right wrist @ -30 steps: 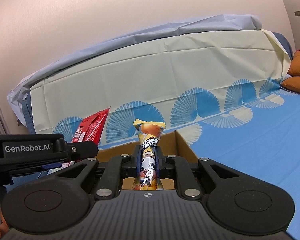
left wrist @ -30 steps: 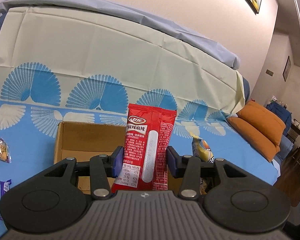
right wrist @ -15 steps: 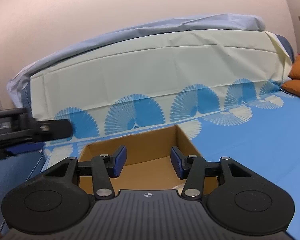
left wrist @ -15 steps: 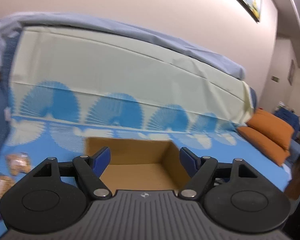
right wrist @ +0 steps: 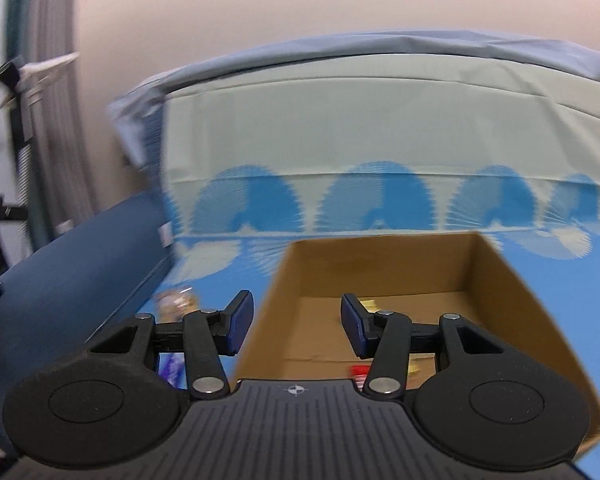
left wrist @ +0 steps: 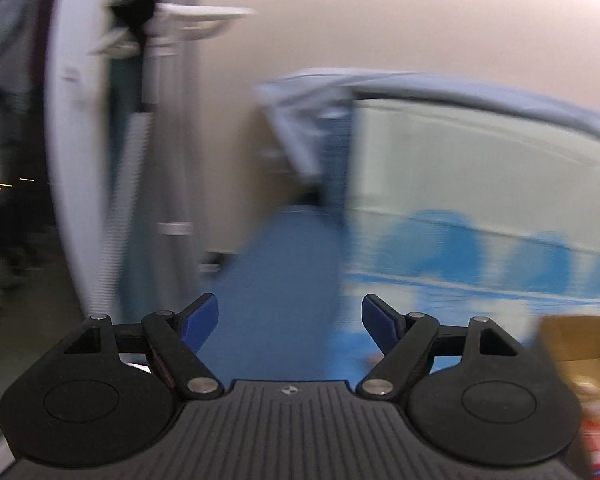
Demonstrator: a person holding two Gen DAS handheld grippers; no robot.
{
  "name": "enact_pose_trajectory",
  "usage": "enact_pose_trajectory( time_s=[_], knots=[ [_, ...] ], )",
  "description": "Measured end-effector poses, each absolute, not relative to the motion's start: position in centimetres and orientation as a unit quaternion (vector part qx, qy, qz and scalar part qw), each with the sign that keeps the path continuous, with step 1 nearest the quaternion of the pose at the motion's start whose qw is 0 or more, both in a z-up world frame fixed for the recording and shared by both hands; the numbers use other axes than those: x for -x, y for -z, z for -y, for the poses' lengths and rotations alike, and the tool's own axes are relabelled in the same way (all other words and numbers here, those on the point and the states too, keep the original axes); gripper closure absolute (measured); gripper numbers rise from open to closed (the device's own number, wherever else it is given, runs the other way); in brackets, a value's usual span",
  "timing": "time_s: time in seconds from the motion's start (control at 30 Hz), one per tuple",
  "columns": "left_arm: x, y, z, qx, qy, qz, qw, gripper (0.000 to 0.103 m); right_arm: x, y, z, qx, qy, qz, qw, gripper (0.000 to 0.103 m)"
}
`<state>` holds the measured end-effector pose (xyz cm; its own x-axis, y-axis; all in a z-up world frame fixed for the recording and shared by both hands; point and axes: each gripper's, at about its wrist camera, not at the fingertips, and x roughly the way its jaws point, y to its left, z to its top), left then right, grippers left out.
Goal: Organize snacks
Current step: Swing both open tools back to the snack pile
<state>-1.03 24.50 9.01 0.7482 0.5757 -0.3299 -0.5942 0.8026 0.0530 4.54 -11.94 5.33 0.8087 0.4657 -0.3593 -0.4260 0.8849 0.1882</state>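
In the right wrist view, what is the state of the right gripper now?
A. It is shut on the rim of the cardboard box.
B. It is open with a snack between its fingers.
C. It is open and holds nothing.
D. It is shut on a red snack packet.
C: the right gripper has its blue fingers spread apart with nothing between them, above the near left edge of the cardboard box.

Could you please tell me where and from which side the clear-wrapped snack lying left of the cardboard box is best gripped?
Though blurred, the snack pack lies flat on the blue cover, so come from above and pinch across its narrower middle, probably.
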Motion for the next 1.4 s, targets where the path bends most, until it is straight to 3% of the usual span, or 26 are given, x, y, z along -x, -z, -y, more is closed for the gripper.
enact_pose_trajectory(
  time_s=[0.3,0.6,0.63,0.7,0.8,0.97,1.2,1.37,1.4],
  knots=[
    [0.1,-7.3,-29.0,0.013,-0.415,-0.205,0.886,0.017,-1.8,-4.7,5.4,0.003,-0.334,-0.204,0.920,0.052],
    [-4.7,-7.3,-23.5,-0.046,-0.255,-0.126,0.958,0.018,-0.6,-2.3,0.7,0.053,-0.388,-0.238,0.889,0.052],
    [-5.0,-6.4,-22.5,-0.051,-0.223,-0.134,0.964,0.021,-0.7,-1.9,0.2,0.056,-0.388,-0.244,0.887,0.052],
    [-5.7,-4.3,-21.1,-0.057,-0.168,-0.167,0.970,0.038,-1.0,-1.2,-0.6,0.063,-0.382,-0.257,0.885,0.052],
    [-6.7,-0.3,-20.0,-0.062,-0.100,-0.247,0.962,0.048,-1.7,0.1,-1.7,0.065,-0.369,-0.280,0.884,0.052],
    [-7.4,5.7,-20.0,-0.093,-0.074,-0.333,0.936,0.047,-3.6,2.0,-3.3,0.066,-0.344,-0.305,0.886,0.052],
    [-8.3,10.3,-20.8,-0.094,-0.071,-0.373,0.920,0.029,-6.4,4.6,-5.0,0.067,-0.305,-0.344,0.885,0.049],
    [-7.7,12.1,-22.2,-0.036,-0.085,-0.374,0.923,0.030,-7.6,6.0,-5.8,0.066,-0.304,-0.372,0.874,0.045],
    [-7.5,11.9,-22.5,-0.024,-0.085,-0.371,0.924,0.036,-7.6,6.3,-6.0,0.069,-0.305,-0.374,0.873,0.046]
  ],
)
